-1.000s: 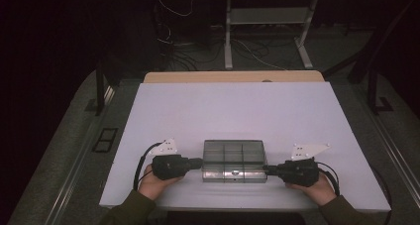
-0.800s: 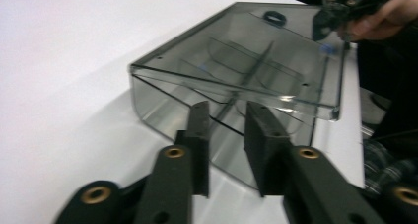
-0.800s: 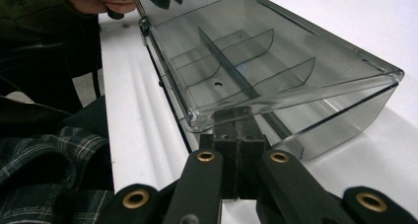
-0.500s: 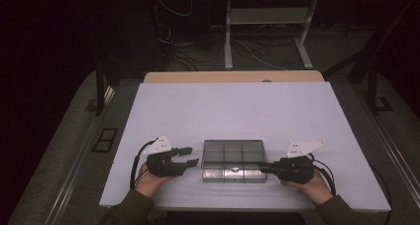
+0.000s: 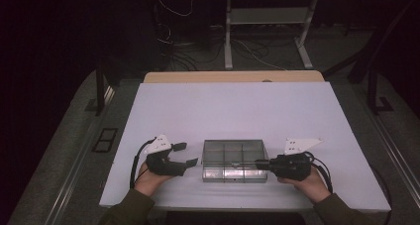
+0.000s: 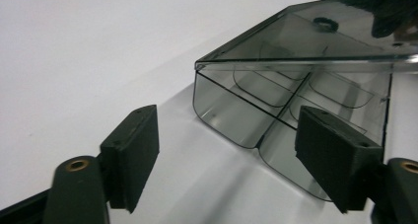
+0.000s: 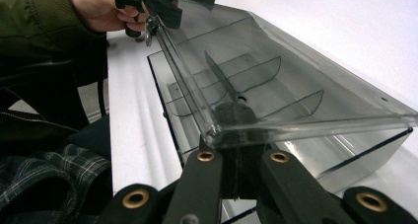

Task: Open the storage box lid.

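A clear, smoke-tinted compartment box (image 5: pixel 233 160) lies near the front edge of the white table (image 5: pixel 247 106). Its lid (image 7: pixel 276 71) is lifted a little off the base (image 6: pixel 231 115). My right gripper (image 5: pixel 258 163) comes in from the box's right side and is shut on the lid's edge (image 7: pixel 236 135). My left gripper (image 5: pixel 187 154) sits just left of the box, clear of it. Its jaws have just been opening and stand wide apart, and its pads (image 6: pixel 133 155) have nothing between them. It is also at the far end of the lid in the right gripper view (image 7: pixel 162 2).
A wooden strip (image 5: pixel 233 77) runs along the table's far edge. Beyond it are cables and a metal stand (image 5: pixel 267 17) on the dark floor. The person's plaid lap and dark sleeve (image 7: pixel 44 150) are at the near table edge.
The left gripper's jaws, shut at the box's left side a second ago, have opened, and the gripper has drawn slightly left. The right gripper has kept its grip and place.
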